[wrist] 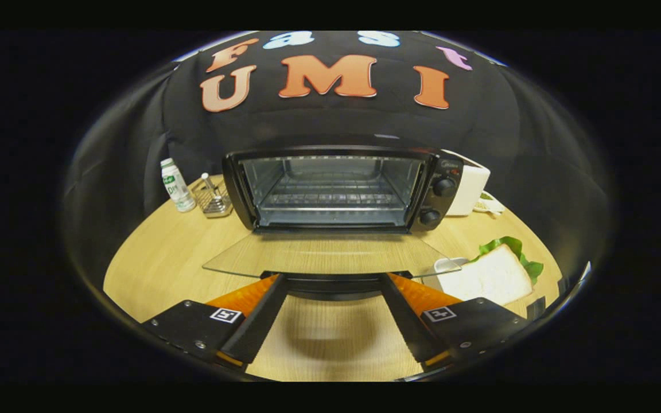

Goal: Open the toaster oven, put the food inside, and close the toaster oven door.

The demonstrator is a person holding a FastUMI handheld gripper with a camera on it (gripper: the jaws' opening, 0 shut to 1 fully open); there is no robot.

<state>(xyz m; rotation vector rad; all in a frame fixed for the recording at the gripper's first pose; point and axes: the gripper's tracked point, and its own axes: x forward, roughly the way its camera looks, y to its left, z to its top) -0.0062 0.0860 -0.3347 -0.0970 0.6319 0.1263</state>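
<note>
The toaster oven (336,186) stands at the middle of the wooden tabletop (152,258), its long axis running left to right and its mouth facing the gripper (333,281). Its glass door (330,255) lies folded down flat, the dark handle (333,285) at the fingertips. The jaws stand wide apart, gripping nothing. A sandwich (494,272) with lettuce lies to the right. Beyond, left of the oven, stand a bottle (177,184) and a wire rack (213,198).
</note>
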